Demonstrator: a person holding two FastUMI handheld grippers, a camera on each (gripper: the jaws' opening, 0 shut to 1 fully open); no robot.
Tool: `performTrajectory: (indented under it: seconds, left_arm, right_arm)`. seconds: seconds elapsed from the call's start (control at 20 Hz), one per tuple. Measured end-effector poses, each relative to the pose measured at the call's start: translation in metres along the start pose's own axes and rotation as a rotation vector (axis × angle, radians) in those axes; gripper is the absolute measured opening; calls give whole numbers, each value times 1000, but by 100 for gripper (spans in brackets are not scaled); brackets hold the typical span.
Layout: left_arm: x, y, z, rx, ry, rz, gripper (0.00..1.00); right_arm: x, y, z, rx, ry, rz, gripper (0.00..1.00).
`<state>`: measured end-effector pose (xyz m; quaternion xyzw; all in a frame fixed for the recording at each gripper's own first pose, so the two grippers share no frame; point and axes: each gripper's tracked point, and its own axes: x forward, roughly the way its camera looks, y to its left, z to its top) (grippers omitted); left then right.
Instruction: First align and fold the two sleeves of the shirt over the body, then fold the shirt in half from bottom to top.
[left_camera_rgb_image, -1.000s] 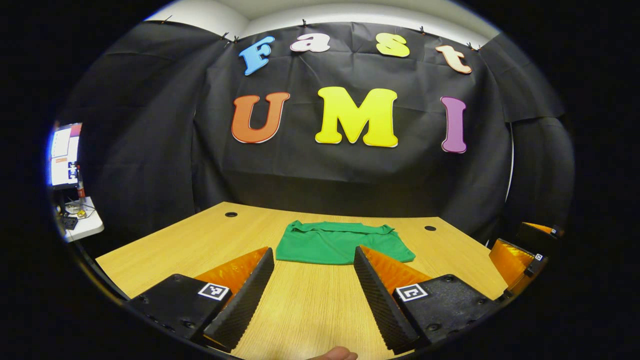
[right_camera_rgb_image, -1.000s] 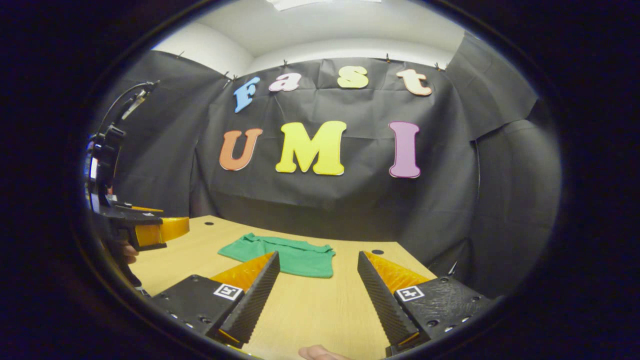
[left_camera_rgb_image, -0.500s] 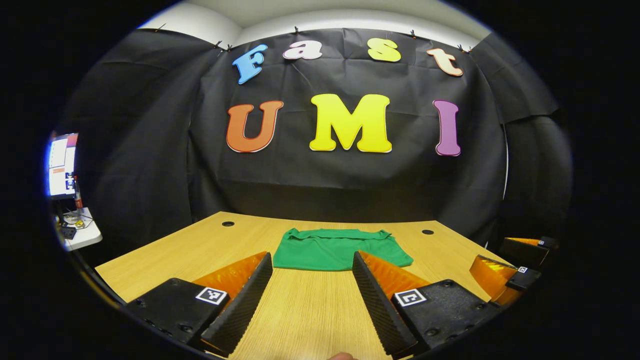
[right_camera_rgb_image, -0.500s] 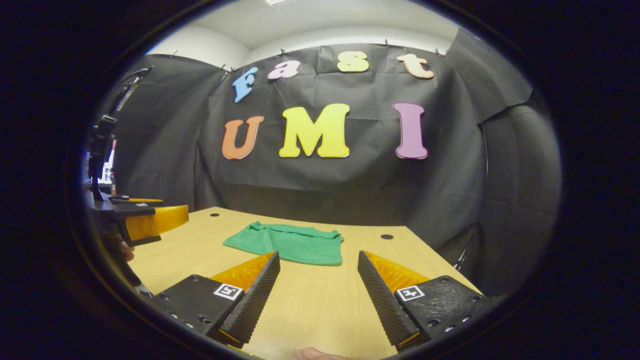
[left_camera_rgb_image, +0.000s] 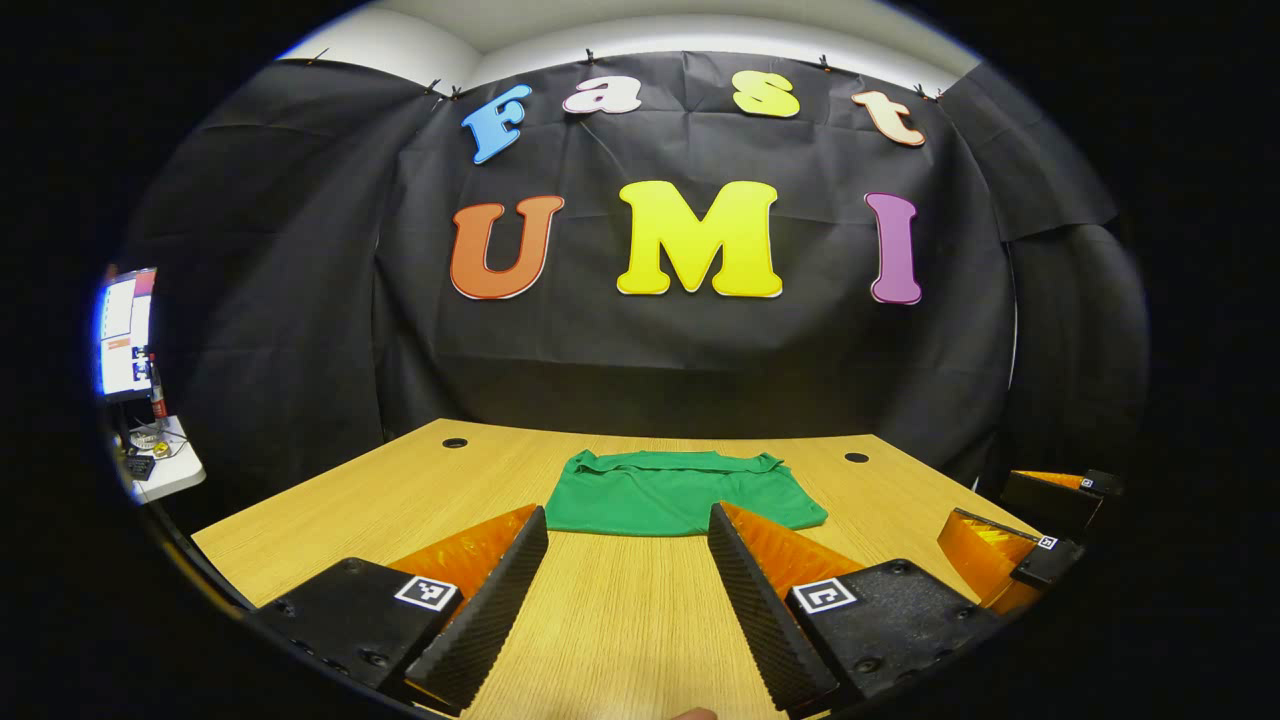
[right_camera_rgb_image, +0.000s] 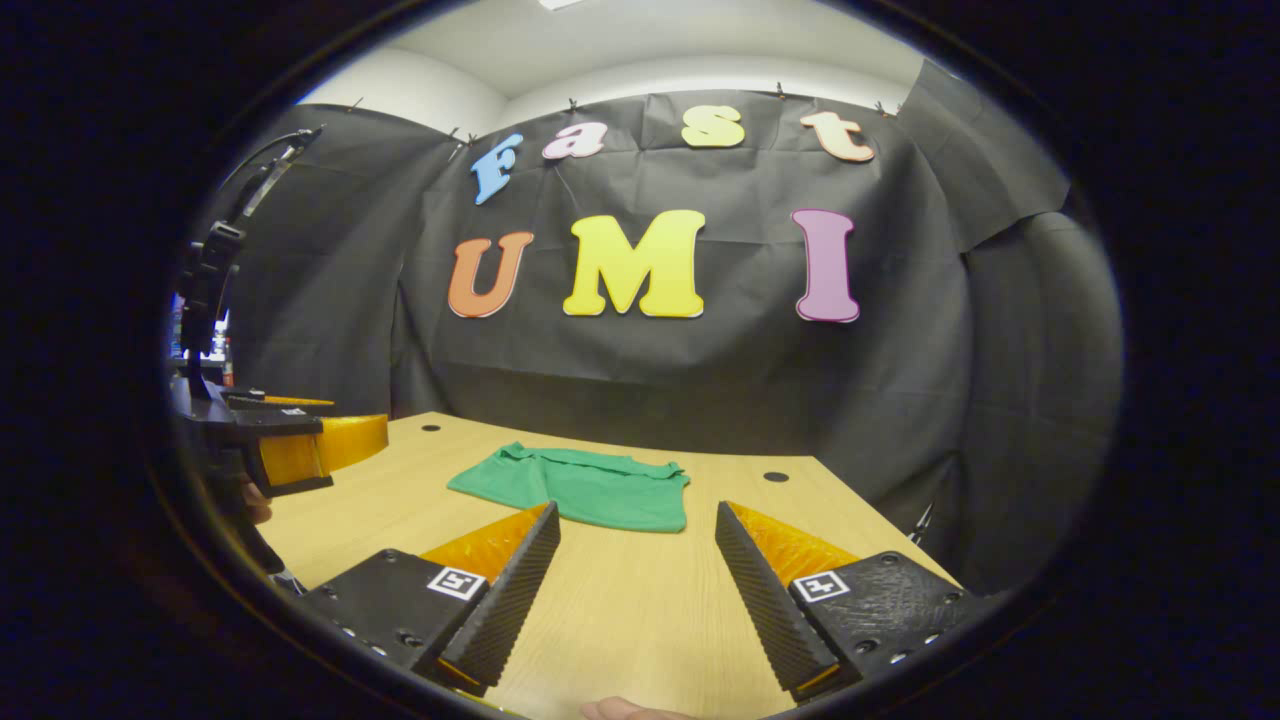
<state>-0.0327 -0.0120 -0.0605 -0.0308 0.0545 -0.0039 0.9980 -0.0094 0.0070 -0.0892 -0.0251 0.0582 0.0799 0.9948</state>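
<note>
The shirt (left_camera_rgb_image: 685, 492) lies flat on the desk (left_camera_rgb_image: 610, 620), in the middle of the left gripper view and a little left of centre in the right gripper view (right_camera_rgb_image: 578, 487). It reads as a compact green block with the collar edge toward the far wall and no sleeves sticking out, so both folds appear to be done and the task looks to be at its end; whether the edges line up neatly is too small to tell.

The left gripper (left_camera_rgb_image: 628, 600) hovers over bare desk at the bottom of its own view, jaws spread wide with nothing between them, and the shirt sits well beyond its tips. The right gripper (right_camera_rgb_image: 636, 590) is likewise wide open and empty, apart from the cloth. If anything remains, it is only a check or a light press on the top layer.

Around it: two cable holes (left_camera_rgb_image: 455, 442) in the desk near the far edge, a lit screen (left_camera_rgb_image: 127, 330) at the left edge of the left gripper view with a small white side table (left_camera_rgb_image: 165, 462) below it. Nothing lies between the grippers and the shirt.
</note>
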Motion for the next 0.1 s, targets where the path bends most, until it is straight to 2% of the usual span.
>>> performTrajectory:
  seconds: [0.1]
  left_arm:
    - [-1,1,0,7,1,8,100]
  right_arm:
    - [0,2,-3,5,6,5,96]
